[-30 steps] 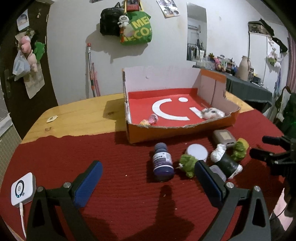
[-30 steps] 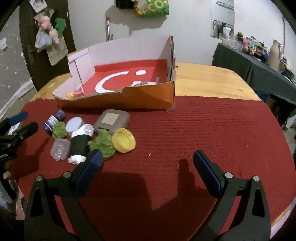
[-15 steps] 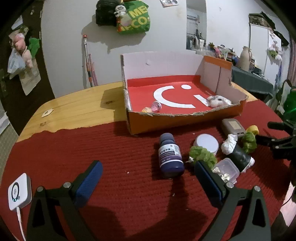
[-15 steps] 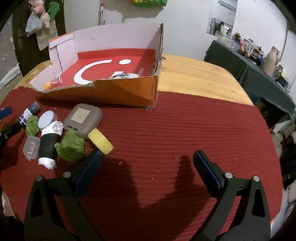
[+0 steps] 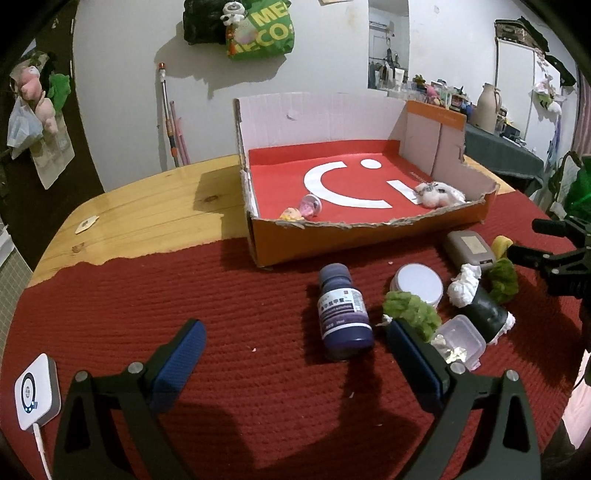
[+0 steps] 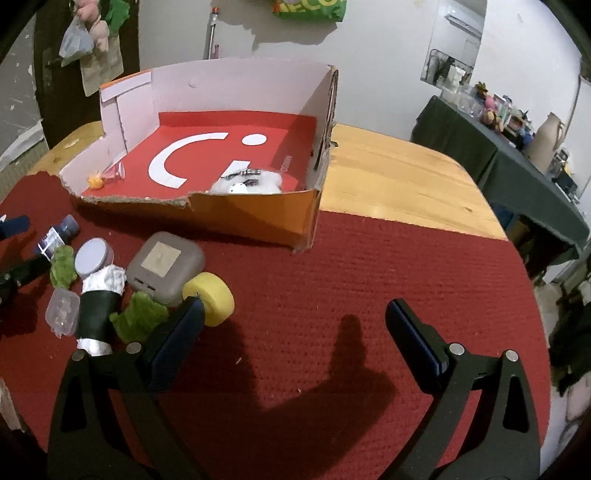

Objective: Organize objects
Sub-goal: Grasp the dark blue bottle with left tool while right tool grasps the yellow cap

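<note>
An orange cardboard box (image 5: 369, 236) (image 6: 255, 218) with a red floor holds a white fluffy toy (image 5: 439, 194) (image 6: 247, 184) and a small pink piece (image 5: 310, 205). In front of it on the red cloth lie a dark purple bottle (image 5: 341, 312) (image 6: 55, 236), a round white-lidded tin (image 5: 417, 284) (image 6: 94, 256), green fuzzy lumps (image 5: 410, 314) (image 6: 138, 317), a black roll (image 5: 480, 306) (image 6: 98, 306), a clear plastic case (image 5: 460, 343) (image 6: 62, 310), a grey case (image 5: 469, 247) (image 6: 166, 264) and a yellow cap (image 6: 210, 299). My left gripper (image 5: 295, 350) is open, the bottle between its fingers. My right gripper (image 6: 295, 325) is open beside the yellow cap.
The wooden table (image 5: 147, 218) (image 6: 399, 177) shows bare beyond the cloth. A white square device (image 5: 35, 395) with a cable lies at the near left. A dark-covered side table (image 6: 509, 170) with clutter stands to the right. Bags hang on the wall (image 5: 258, 33).
Both grippers have moved forward and lower toward the objects. The bottle now sits between the left fingers, and the yellow cap stands on edge beside the right gripper's left finger.
</note>
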